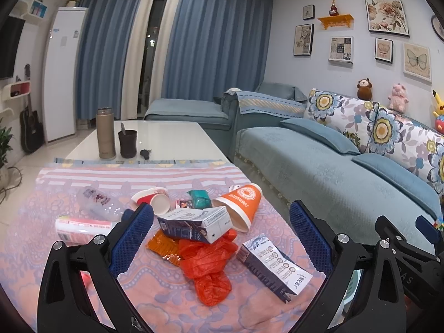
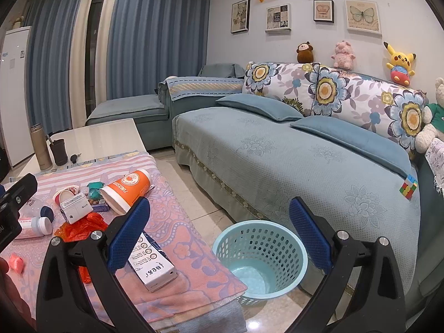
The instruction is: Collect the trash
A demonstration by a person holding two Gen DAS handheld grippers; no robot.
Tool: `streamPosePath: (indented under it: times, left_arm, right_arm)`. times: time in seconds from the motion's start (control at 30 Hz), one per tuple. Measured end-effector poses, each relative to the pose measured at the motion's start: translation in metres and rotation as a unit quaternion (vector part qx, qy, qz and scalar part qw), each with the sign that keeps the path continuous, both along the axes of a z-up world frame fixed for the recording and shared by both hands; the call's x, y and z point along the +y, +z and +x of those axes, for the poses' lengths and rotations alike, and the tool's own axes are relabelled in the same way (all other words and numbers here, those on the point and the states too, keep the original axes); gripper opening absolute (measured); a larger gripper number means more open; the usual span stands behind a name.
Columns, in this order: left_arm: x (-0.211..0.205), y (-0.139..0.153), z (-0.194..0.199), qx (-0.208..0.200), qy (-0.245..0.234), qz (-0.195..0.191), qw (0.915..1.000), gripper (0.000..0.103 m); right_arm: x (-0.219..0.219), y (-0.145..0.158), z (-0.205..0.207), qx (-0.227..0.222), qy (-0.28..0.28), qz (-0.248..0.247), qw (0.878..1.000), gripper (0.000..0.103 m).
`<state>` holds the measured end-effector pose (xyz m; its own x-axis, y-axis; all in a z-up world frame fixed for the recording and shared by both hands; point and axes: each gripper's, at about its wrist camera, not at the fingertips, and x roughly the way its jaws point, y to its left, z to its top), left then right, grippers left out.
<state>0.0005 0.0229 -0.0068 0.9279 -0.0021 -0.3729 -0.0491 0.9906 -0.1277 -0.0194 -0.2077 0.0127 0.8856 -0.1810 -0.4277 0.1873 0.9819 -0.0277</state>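
Trash lies on a pink patterned cloth (image 1: 155,294): a big orange paper cup (image 1: 241,205) on its side, a white and dark milk carton (image 1: 194,223), a crumpled orange plastic bag (image 1: 208,263), a second carton (image 1: 273,266) near the table's right edge, a red and white paper cup (image 1: 152,198), a clear plastic bottle (image 1: 97,202) and a white tub (image 1: 80,229). My left gripper (image 1: 222,236) hovers open over the pile, nothing between its fingers. My right gripper (image 2: 219,230) is open above the light blue mesh basket (image 2: 260,255) on the floor; the second carton (image 2: 151,263) lies beside its left finger.
A blue sofa (image 2: 291,161) with cushions runs along the right, close to the basket. On the bare white tabletop (image 1: 166,136) behind the cloth stand a metal flask (image 1: 105,133), a dark cup (image 1: 127,143) and keys. A small pink scrap (image 2: 16,262) sits at the cloth's near left.
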Motion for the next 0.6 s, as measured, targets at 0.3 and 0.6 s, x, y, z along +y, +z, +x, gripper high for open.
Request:
streamPosePath:
  times: [0.3, 0.6]
  left_arm:
    - [-0.0006, 0.0004, -0.0004, 0.000, 0.000, -0.001, 1.0000, 0.095]
    - [-0.0004, 0.0006, -0.0004, 0.000, 0.000, -0.001, 1.0000, 0.095]
  right_arm:
    - [0.0009, -0.0006, 0.0004, 0.001, 0.001, -0.001, 1.000, 0.095]
    - [0.0020, -0.0007, 0.0009, 0.001, 0.001, 0.002, 1.000, 0.095]
